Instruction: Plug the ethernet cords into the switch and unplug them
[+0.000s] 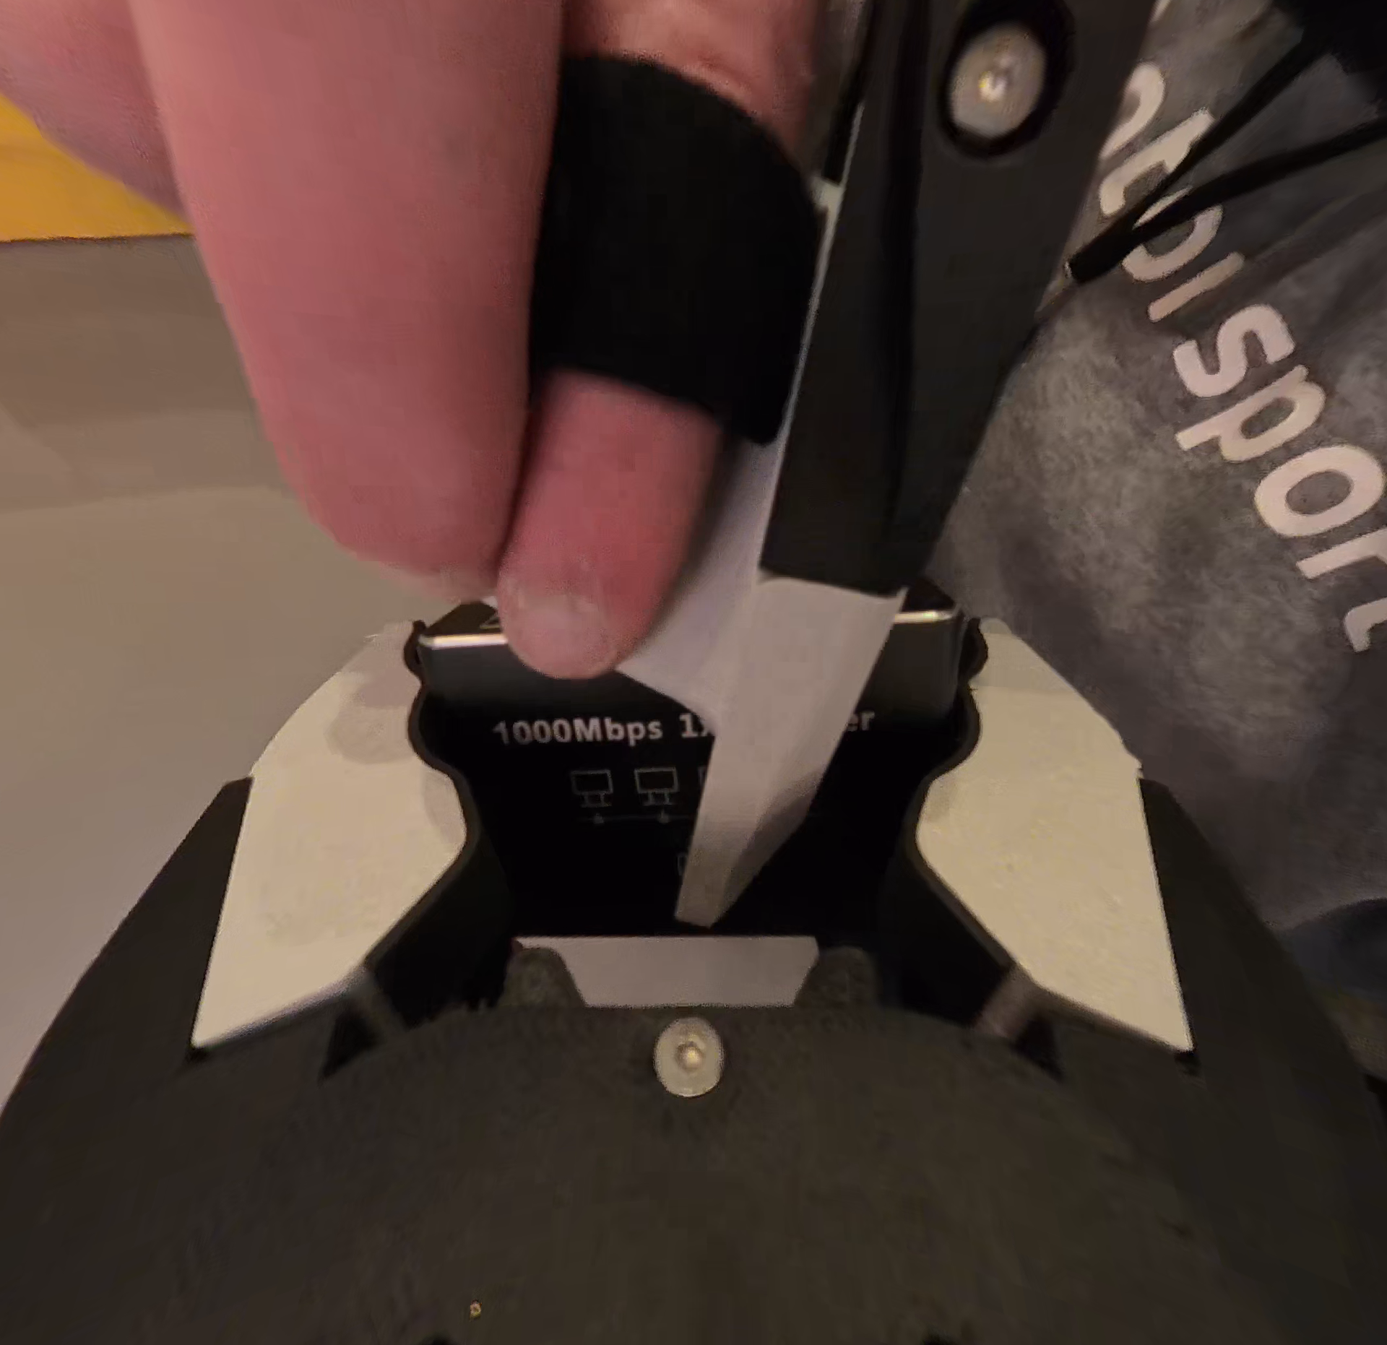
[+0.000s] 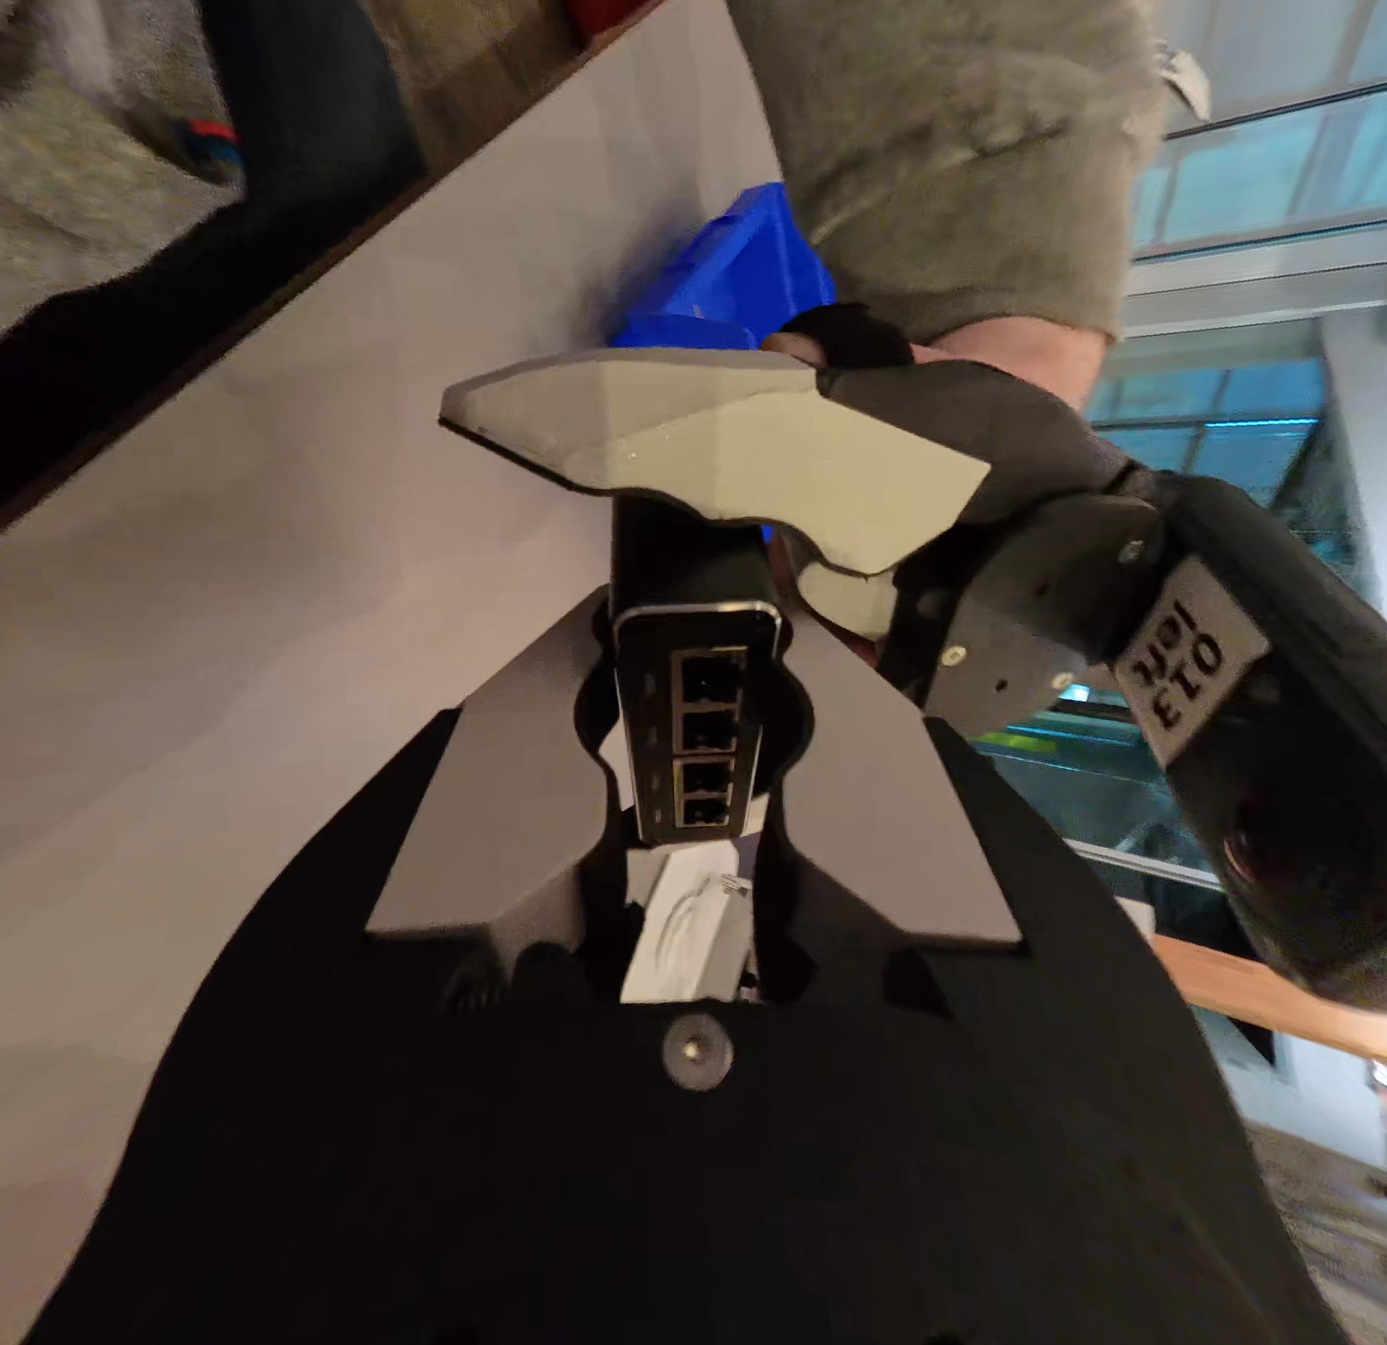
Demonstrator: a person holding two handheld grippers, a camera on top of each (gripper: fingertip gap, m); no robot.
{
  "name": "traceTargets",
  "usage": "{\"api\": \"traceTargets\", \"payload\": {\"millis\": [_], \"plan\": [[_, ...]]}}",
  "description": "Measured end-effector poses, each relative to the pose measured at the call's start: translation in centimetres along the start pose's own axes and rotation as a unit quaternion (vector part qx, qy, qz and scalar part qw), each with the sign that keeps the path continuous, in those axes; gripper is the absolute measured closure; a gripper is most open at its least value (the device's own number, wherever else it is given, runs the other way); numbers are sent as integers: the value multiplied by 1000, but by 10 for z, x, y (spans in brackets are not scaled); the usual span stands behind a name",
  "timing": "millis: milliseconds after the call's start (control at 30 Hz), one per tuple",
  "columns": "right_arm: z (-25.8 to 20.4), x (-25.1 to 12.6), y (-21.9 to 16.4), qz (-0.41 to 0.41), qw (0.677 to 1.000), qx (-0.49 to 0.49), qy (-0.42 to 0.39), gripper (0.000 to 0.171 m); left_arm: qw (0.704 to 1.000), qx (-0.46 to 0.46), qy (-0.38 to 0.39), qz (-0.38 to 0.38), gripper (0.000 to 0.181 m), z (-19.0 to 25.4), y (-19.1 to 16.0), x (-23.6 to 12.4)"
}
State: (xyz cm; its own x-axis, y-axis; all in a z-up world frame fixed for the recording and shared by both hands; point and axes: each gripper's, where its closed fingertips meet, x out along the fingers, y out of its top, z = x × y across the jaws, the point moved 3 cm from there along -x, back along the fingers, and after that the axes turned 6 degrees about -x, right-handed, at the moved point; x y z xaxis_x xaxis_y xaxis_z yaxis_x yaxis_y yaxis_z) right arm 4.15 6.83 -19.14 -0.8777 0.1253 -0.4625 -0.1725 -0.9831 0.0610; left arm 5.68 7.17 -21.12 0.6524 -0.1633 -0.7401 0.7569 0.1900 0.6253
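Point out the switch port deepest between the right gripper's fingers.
The lowest ethernet port of the four stacked on the switch face; the other three sit nearer the tips of the right gripper.

The left wrist view sat on the left claw (image 1: 687, 708) and looked forward along its two fingers, very near the small black box-shaped switch (image 1: 600, 784), whose printed top face filled the centre. A person's hand (image 1: 360, 258) and the right claw (image 1: 758, 784) crowded in from the far side.

The right wrist view rode the right claw (image 2: 694, 716), rolled so the white bench (image 2: 263, 558) ran diagonally, and faced the switch's (image 2: 702, 731) port end at close range. Both views shared the switch, and each showed the other claw; the left claw (image 2: 675, 446) crossed the far side of the right view.
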Motion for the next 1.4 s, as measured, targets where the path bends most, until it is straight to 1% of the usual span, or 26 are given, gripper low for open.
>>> {"api": "traceTargets", "payload": {"millis": [67,133,233,300,367,400,467,533,567,633,667,733,767,833,967,1033,1133,1200,1233,1333,1367,1400], "plan": [[-6,-1,3,5,1000,19,22,140,1000,-9,-18,3,55,4,0,5],[-6,-7,0,0,999,38,24,140,999,-21,-20,29,54,3,7,5],[-1,-27,-17,-21,996,81,15,141,997,-25,21,70,51,-5,19,-8],[0,-49,-42,-50,992,112,17,141,992,-32,70,97,50,-16,26,-24],[2,-81,-87,-107,982,153,21,141,985,-36,124,112,48,-25,24,-42],[-1,-100,-116,-146,973,176,34,141,981,-37,149,115,54,-28,19,-50],[-10,-144,-182,-240,945,212,60,141,973,-37,201,111,73,-33,6,-62],[-26,-186,-245,-324,908,251,92,140,964,-45,235,116,101,-35,-8,-70],[-36,-202,-269,-347,894,261,114,140,958,-51,253,122,113,-36,-15,-74],[-61,-222,-304,-378,862,291,172,140,949,-67,274,140,123,-36,-26,-81],[-76,-227,-317,-387,845,304,210,140,945,-79,281,150,124,-35,-31,-84],[-101,-227,-338,-399,823,310,260,140,936,-94,298,165,124,-35,-39,-91],[-115,-226,-345,-404,807,318,291,140,931,-97,309,170,126,-35,-43,-95],[-140,-220,-357,-406,786,316,342,140,923,-107,323,178,127,-34,-50,-101],[-185,-204,-358,-365,732,371,439,141,915,-127,338,181,127,-34,-68,-107],[-201,-196,-362,-354,719,372,469,141,912,-133,347,174,127,-34,-76,-109],[-221,-190,-358,-326,687,388,522,141,910,-142,351,170,126,-33,-84,-111],[-230,-187,-345,-288,656,415,560,140,909,-144,353,167,126,-32,-88,-112],[-230,-185,-345,-282,652,418,567,141,908,-145,356,165,126,-32,-90,-113],[-227,-178,-352,-285,666,412,553,138,907,-153,358,157,124,-33,-96,-115],[-225,-178,-354,-294,666,409,550,138,907,-155,359,155,124,-33,-98,-115],[-224,-179,-357,-306,670,402,544,133,908,-156,359,152,123,-33,-99,-116]]}}
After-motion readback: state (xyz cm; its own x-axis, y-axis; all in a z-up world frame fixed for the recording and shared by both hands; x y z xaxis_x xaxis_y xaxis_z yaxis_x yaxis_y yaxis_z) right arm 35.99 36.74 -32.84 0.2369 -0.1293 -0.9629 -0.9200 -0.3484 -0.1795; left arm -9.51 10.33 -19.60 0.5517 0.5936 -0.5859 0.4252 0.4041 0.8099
